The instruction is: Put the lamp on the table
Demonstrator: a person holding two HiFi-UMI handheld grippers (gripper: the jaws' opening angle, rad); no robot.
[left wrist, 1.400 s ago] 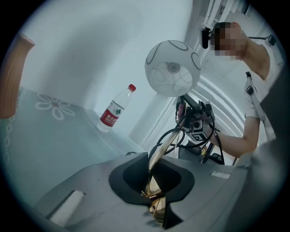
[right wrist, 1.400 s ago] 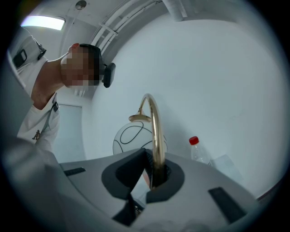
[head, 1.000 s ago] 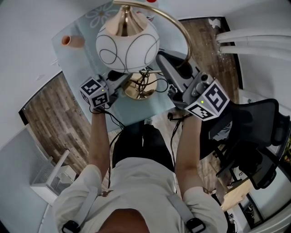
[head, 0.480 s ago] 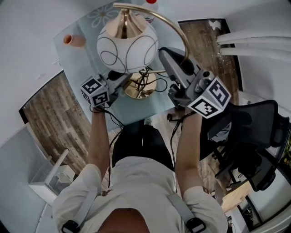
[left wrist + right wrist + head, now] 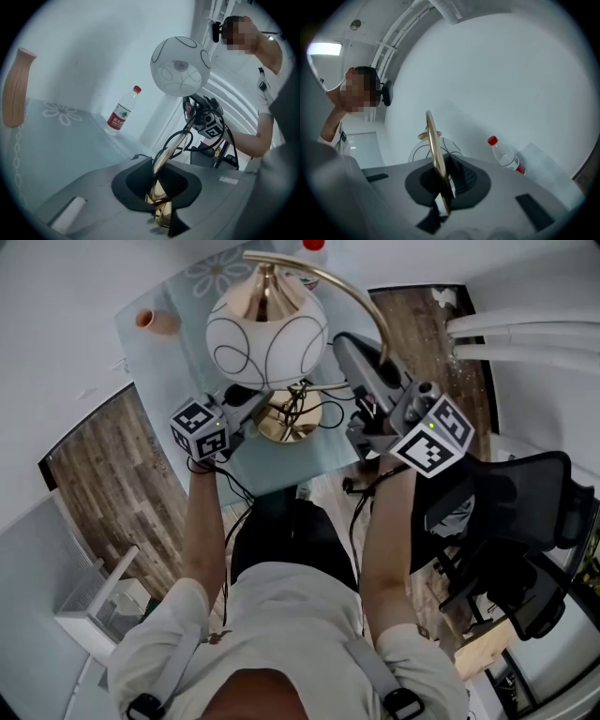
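Note:
The lamp has a white globe shade (image 5: 267, 337) with black line patterns, a curved gold arm (image 5: 361, 292) and a round gold base (image 5: 286, 418) above the glass table (image 5: 281, 470). Whether the base rests on the glass I cannot tell. My left gripper (image 5: 261, 407) is shut on the gold stem (image 5: 161, 206) just above the base. My right gripper (image 5: 361, 357) is shut on the thin gold arm (image 5: 436, 154), higher up on the right. The shade (image 5: 180, 65) hangs over the left gripper (image 5: 159, 201). Behind the right gripper (image 5: 440, 187) the shade (image 5: 419, 151) shows partly.
An orange ribbed vase (image 5: 155, 322) lies at the table's far left and a water bottle (image 5: 123, 111) stands at its back by the white wall. The lamp's black cable (image 5: 302, 404) coils at the base. A black office chair (image 5: 525, 512) stands to the right on the wooden floor.
The right gripper has rolled a little, its marker cube turning. The shade has drifted slightly to the right in the head view. The left gripper has stayed in place.

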